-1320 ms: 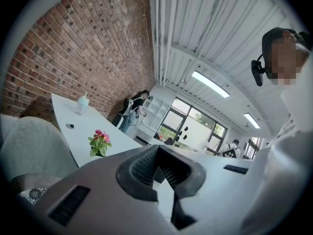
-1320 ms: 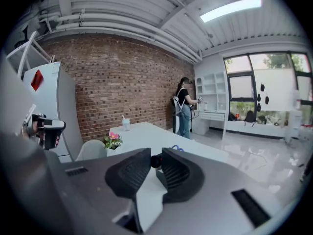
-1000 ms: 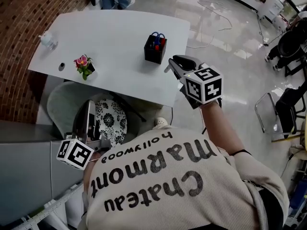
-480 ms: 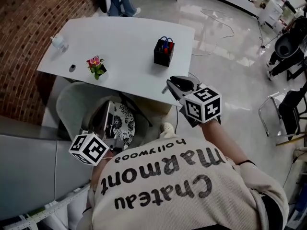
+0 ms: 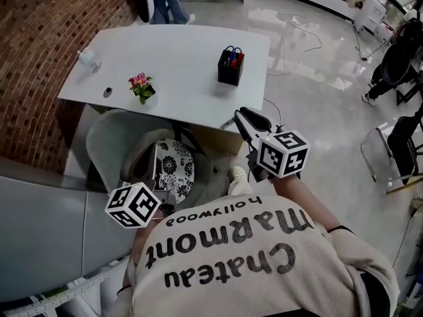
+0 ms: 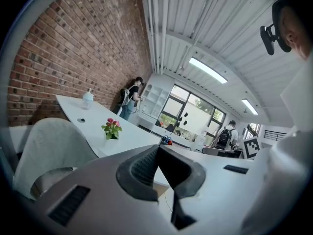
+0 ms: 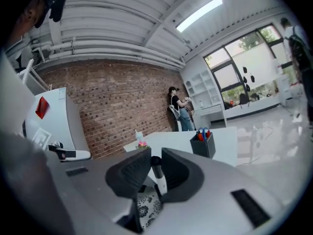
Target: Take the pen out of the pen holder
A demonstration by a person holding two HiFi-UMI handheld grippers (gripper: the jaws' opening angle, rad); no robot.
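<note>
Between the half-closed jaws of the right tool (image 7: 155, 156), a white pen (image 7: 159, 179).

White table (image 5: 185, 48). Carries a black pen holder (image 5: 230, 71) near the right edge, a small pot of pink flowers (image 5: 141, 88) toward the near edge, a tiny dark object (image 5: 107, 92) just left of that, and a clear bottle (image 5: 88, 60) at the left end.

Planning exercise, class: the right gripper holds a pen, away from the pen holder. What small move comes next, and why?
Probably carry the pen to the white table and lay it down: the right gripper clamps it, well clear of the pen holder.
</note>
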